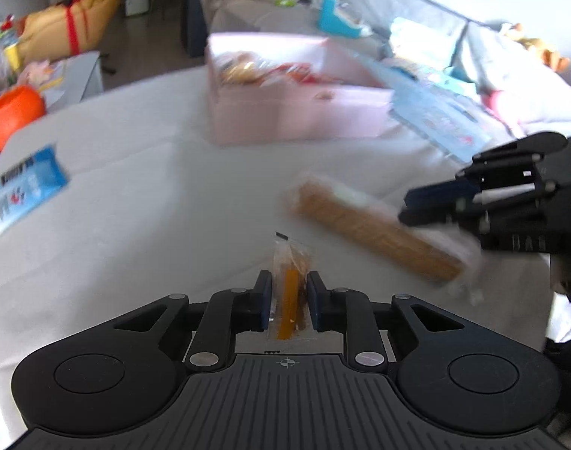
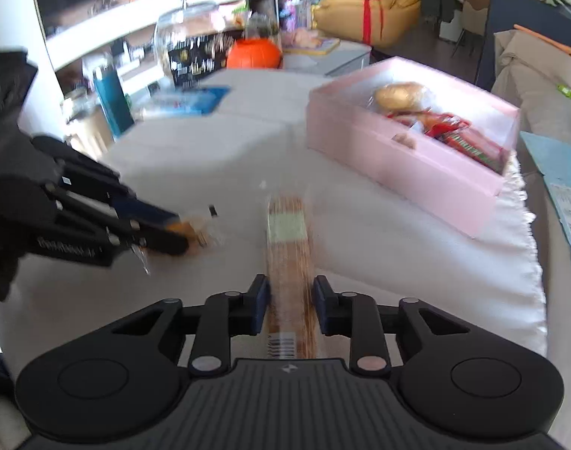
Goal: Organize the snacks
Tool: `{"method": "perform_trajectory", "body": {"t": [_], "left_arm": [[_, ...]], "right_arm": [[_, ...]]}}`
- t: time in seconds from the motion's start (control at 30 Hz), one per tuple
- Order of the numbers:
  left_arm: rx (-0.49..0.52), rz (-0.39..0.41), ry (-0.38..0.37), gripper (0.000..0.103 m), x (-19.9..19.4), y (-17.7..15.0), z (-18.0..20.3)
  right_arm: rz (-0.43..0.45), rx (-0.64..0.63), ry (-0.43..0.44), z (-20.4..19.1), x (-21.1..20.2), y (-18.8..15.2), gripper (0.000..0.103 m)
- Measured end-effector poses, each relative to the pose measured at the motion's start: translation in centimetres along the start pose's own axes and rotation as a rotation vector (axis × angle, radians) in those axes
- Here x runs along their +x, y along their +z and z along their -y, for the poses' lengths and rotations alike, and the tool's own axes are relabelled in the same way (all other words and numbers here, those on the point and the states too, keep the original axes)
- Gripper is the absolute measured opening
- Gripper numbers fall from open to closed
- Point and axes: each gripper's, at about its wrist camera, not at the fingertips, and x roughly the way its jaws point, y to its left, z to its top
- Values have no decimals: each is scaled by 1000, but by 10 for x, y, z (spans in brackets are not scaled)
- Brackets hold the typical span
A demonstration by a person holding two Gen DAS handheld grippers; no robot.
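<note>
My left gripper (image 1: 290, 281) is shut on a small clear packet (image 1: 290, 262) with an orange stick inside, held just above the white tablecloth. In the right wrist view that same gripper (image 2: 184, 234) comes in from the left with the packet (image 2: 199, 230) at its tip. My right gripper (image 2: 291, 288) is shut on a long brown biscuit pack (image 2: 288, 236) in clear wrap; the pack (image 1: 371, 232) stretches away from the right gripper (image 1: 407, 212) in the left wrist view. A pink box (image 2: 409, 157) holding several snacks stands beyond, also seen as the pink box (image 1: 296, 120) ahead of my left gripper.
A blue snack packet (image 1: 23, 191) lies at the left of the table, and a light blue flat box (image 1: 439, 123) leans by the pink box. The white cloth (image 2: 473, 273) ends in a frilled edge on the right. An orange pumpkin-shaped thing (image 2: 253, 54), a glass jar (image 2: 188, 48) and a sofa lie beyond.
</note>
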Motion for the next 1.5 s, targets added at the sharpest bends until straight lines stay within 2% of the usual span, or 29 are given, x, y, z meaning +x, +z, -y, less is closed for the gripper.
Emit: {"method": "perform_trajectory", "body": {"t": [0.07,0.2,0.27,0.33,0.4,0.47,0.57,0.63,0.7,0.73,0.8,0.97,1.07,1.17,1.23,1.27,1.3,1.37,1.43,1.5], "left_arm": [[22,43,-17,24,-14,10,8],[36,98,-11,24,-27,26,16],[22,95,-4,24,-26,25,16],[10,71,-5,24,-21,20,15],[-3,42,-15,24,-13,16,14],[-17,13,-17,24,-5,11,10],[-29,-18,-6,24,3,8,5],[-31,-27,-3,24,3,6,2],[-33,-28,-2,24,2,6,1],[-34,-24,0,24,1,8,0],[-43,-4,-4,24,-1,19,-1],[-70,162,-43,24,-18,83,-8],[-97,282,-84,24,-25,129,-15],[-179,383,-150,25,-16,175,-30],[-220,368,-169,27,4,196,-42],[-239,346,-167,27,16,201,-49],[-257,315,-163,28,28,205,-57],[-283,256,-159,28,48,201,-76],[-279,248,-131,28,51,189,-100],[-263,237,-36,28,51,173,-127]], "right_arm": [[60,19,-7,5,-24,3,8],[181,18,-30,15,-67,21,8],[200,8,-55,18,-73,24,9],[171,29,-36,22,-66,21,14],[115,42,-7,22,-47,13,34],[67,51,5,20,-26,3,44],[6,61,47,15,3,-4,45],[-31,43,39,9,20,-6,44],[-57,-4,9,3,27,-10,29],[-47,-25,-1,2,24,-10,27],[-23,12,31,8,11,-6,27],[152,112,14,42,-42,38,27],[269,143,-20,64,-75,85,27],[326,195,-46,87,-88,133,27],[335,234,-73,101,-84,162,29],[329,251,-79,108,-77,172,37],[315,253,-81,114,-67,181,52],[295,263,-137,123,-48,187,66],[281,269,-164,130,-33,183,66],[264,296,-153,136,-22,171,67]]}}
